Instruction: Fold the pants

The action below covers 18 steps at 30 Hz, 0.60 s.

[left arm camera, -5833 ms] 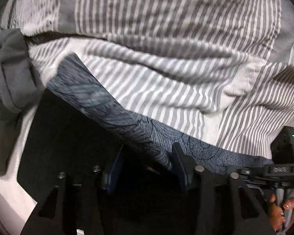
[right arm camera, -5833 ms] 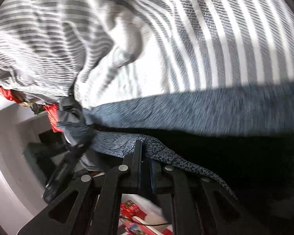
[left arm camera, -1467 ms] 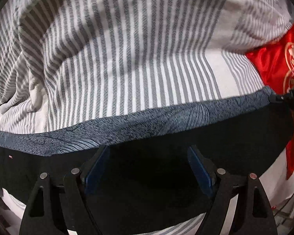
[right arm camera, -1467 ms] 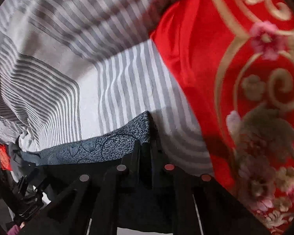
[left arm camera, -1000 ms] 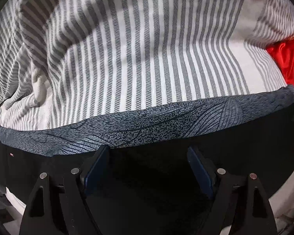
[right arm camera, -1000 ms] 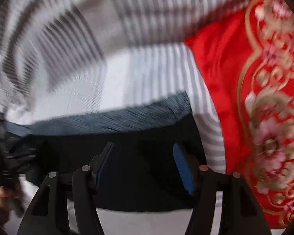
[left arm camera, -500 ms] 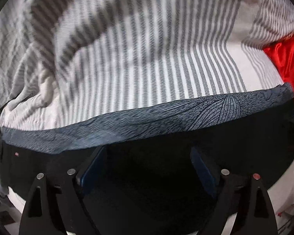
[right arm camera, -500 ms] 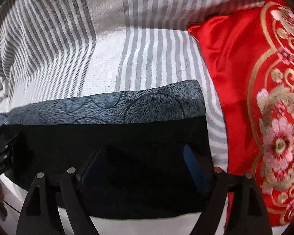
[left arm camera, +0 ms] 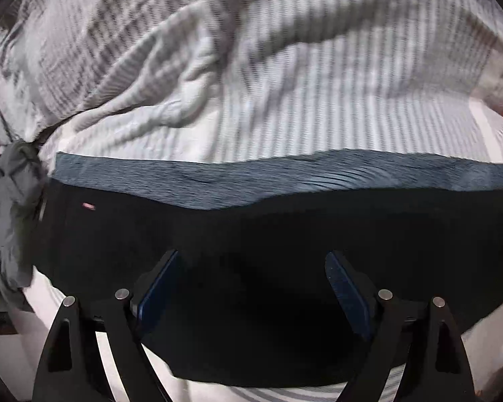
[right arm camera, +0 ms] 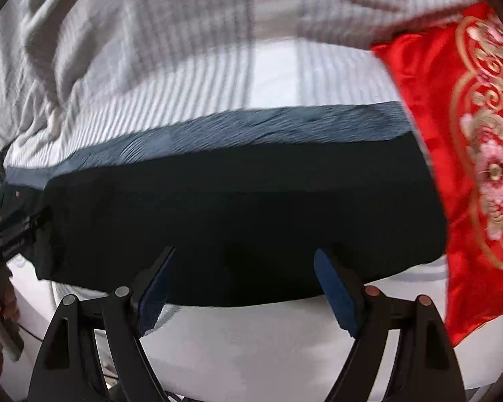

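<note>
The pants (left arm camera: 251, 227) lie flat on the striped bedsheet (left arm camera: 285, 100) as a long black band with a blue-grey patterned strip (left arm camera: 285, 174) along the far edge. They also show in the right wrist view (right arm camera: 238, 207). My left gripper (left arm camera: 251, 288) is open and empty, its blue pads (left arm camera: 157, 288) over the black cloth. My right gripper (right arm camera: 241, 284) is open and empty over the near edge of the pants. The left gripper shows at the left edge of the right wrist view (right arm camera: 6, 231).
A red embroidered pillow (right arm camera: 469, 154) lies just right of the pants' end. A grey garment (left arm camera: 13, 214) is bunched at the pants' left end. The sheet is wrinkled at the far left (left arm camera: 151, 93). The bed's near edge is white (right arm camera: 251, 341).
The right gripper has let go of the pants and opened. Both grippers have drawn back toward the near edge. The pants now lie flat.
</note>
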Available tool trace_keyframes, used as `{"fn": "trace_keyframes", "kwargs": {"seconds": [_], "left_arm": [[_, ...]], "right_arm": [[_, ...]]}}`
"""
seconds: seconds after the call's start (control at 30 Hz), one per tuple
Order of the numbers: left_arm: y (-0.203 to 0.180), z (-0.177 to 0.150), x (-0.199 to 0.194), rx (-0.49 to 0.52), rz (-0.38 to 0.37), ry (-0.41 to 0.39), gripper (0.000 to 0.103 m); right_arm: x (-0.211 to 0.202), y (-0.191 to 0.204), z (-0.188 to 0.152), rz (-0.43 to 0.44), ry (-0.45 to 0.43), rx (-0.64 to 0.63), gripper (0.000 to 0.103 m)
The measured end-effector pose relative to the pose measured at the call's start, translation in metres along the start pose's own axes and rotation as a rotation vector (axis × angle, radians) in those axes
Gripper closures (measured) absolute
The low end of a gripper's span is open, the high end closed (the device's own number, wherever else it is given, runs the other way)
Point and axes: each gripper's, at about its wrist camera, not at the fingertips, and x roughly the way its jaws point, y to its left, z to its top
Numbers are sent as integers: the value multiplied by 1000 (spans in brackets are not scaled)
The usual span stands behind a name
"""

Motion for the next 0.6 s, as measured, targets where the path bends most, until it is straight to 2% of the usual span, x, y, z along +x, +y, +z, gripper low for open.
{"fn": "trace_keyframes", "kwargs": {"seconds": [0.13, 0.27, 0.4, 0.5, 0.57, 0.6], "left_arm": [[24, 19, 14, -7, 26, -28, 15], [48, 28, 17, -5, 36, -58, 15], [73, 20, 22, -1, 43, -45, 15], [90, 7, 25, -20, 39, -37, 15], [103, -4, 28, -45, 29, -26, 15], [109, -10, 28, -55, 24, -27, 15]], "right_arm": [[12, 33, 4, 2, -8, -25, 18], [12, 63, 15, 99, -30, -32, 18], [13, 116, 51, 218, -43, -109, 18], [25, 167, 84, 251, -50, -202, 19], [39, 202, 101, 275, -32, -252, 24], [47, 219, 107, 287, -13, -274, 34]]}}
